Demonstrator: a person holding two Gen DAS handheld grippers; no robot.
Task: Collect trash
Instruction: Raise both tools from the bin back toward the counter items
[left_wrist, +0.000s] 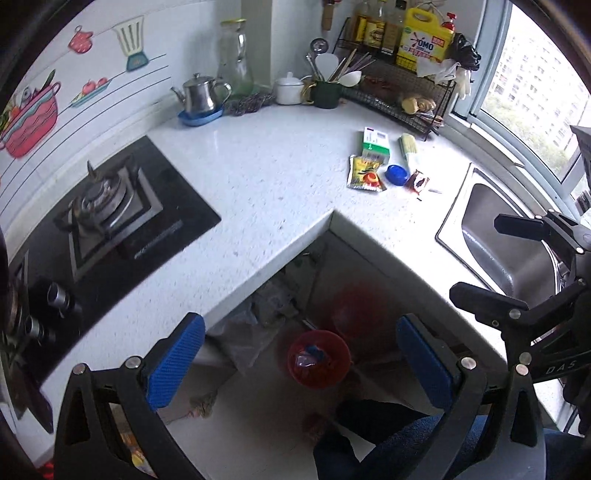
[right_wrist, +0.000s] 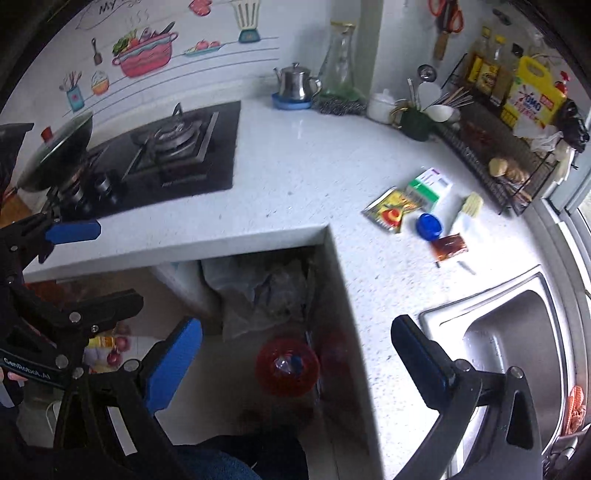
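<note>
Speckled white counter (left_wrist: 266, 177), round red bin (left_wrist: 318, 363)

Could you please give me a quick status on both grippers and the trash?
Left gripper open, empty. Right gripper open, empty. Trash pile untouched on counter beside sink. Red bin below on the floor; path clear.

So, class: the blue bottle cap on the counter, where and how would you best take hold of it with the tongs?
Grip the blue bottle cap across its round rim, coming straight down from above. It lies flat and low on the counter, so only the rim gives the pads something to close on. Line the open right tongs so the fingers clear the yellow sachet and brown sachet either side.
</note>
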